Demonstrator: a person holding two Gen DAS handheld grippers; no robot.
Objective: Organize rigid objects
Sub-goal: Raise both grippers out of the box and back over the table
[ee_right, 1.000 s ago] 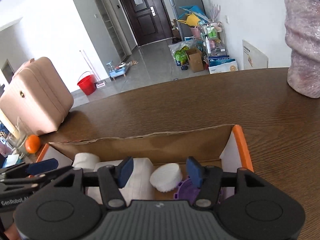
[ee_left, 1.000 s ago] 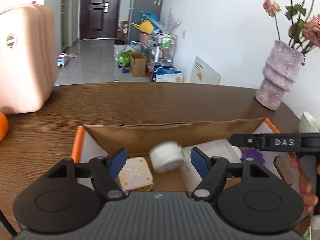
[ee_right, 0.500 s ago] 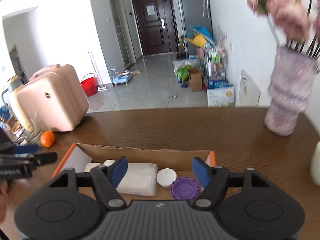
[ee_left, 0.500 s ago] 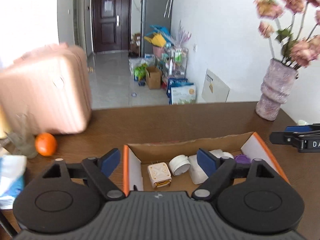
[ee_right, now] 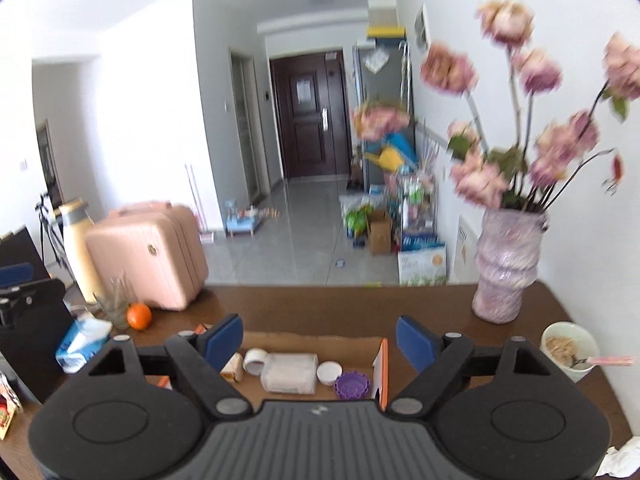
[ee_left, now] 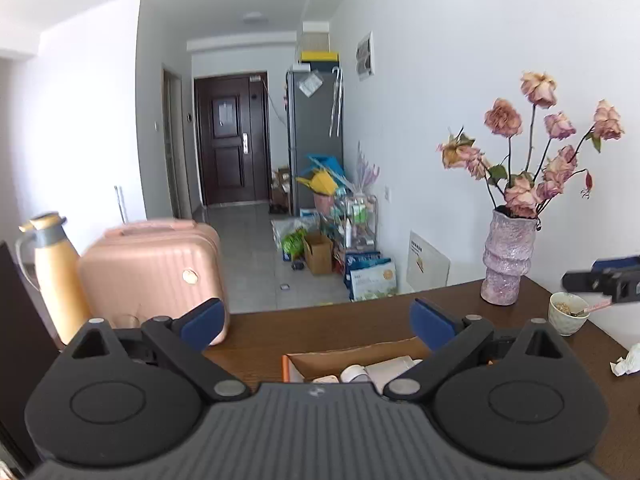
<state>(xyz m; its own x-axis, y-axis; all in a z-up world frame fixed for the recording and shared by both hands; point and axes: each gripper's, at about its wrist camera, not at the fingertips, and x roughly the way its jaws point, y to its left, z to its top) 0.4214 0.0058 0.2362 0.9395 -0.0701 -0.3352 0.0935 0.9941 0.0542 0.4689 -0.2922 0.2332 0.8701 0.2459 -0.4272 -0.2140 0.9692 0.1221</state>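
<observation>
While no label or writing on anything is sharp enough to read, the brown tabletop [ee_right: 320, 304] carries a pink suitcase [ee_right: 146, 256], a pink vase [ee_right: 506, 264] of flowers and an orange-edged cardboard box [ee_right: 382, 364]. Inside the box lie a white rectangular container [ee_right: 290, 372], a white roll [ee_right: 255, 359], a white cap [ee_right: 329, 372] and a purple cap [ee_right: 352, 385]. Both the left gripper [ee_left: 316, 322] and the right gripper [ee_right: 320, 338] hang level above the near side of the box, blue pads [ee_right: 224, 338] wide apart and holding nothing.
</observation>
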